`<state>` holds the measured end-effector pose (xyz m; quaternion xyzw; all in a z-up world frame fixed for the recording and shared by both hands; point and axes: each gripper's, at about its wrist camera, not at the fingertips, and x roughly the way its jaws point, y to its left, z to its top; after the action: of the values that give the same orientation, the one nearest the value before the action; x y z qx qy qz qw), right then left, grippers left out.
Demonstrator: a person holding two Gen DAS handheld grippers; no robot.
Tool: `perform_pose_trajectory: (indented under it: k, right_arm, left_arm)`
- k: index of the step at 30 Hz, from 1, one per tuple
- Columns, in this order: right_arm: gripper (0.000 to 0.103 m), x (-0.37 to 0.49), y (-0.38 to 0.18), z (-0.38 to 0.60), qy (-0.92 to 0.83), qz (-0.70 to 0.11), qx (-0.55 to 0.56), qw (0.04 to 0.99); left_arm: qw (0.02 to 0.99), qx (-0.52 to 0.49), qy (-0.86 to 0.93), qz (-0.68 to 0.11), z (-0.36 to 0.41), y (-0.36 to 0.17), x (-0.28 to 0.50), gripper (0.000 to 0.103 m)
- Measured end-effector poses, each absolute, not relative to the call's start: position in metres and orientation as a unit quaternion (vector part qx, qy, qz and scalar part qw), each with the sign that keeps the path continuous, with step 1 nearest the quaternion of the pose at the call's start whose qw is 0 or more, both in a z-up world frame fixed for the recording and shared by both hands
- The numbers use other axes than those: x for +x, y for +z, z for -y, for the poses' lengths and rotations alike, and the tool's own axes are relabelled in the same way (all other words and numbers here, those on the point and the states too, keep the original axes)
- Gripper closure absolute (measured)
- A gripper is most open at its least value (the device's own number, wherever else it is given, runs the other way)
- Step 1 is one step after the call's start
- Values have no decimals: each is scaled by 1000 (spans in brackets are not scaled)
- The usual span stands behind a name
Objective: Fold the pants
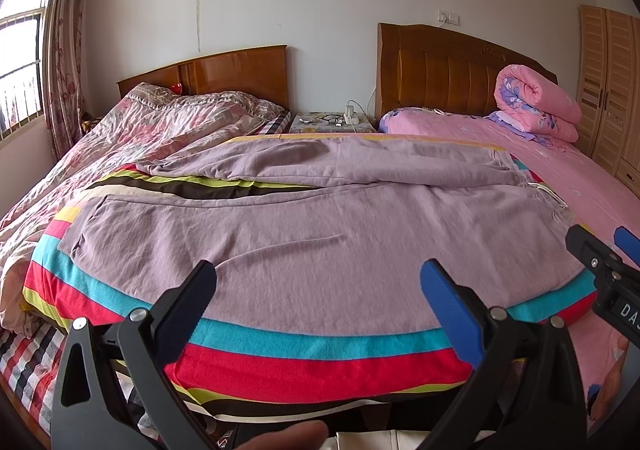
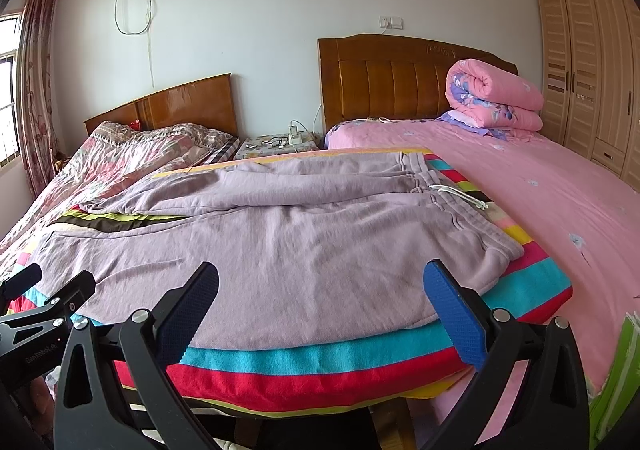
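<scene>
pants (image 1: 312, 234) soft, limp fleece, will sag; pinch near hem and waistband (image 2: 472, 226); both grippers' jaws spread wide, holding nothing

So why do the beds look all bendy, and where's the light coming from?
Both wrist views are fisheye, so the striped blanket bulges and corners go black. In the left view the window glares white with daylight; in the right view the pants are sharp and evenly lit, with soft shadows in their folds.
</scene>
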<state>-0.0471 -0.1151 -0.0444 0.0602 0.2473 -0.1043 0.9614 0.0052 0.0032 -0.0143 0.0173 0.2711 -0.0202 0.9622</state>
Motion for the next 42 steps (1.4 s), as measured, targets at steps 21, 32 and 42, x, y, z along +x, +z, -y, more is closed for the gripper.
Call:
perform_pose_trajectory:
  k: [21, 32, 42]
  right_arm:
    - [4, 344, -57, 231, 84, -408, 15, 909]
    - [22, 497, -140, 219, 278, -510, -84, 810]
    - [90, 400, -73, 198, 281, -405, -163, 855]
  left_arm:
    - [881, -26, -72, -467, -36, -1, 324, 1]
    - [795, -234, -129, -545, -37, -58, 429, 2]
    - [755, -301, -155, -561, -20, -64, 454, 31]
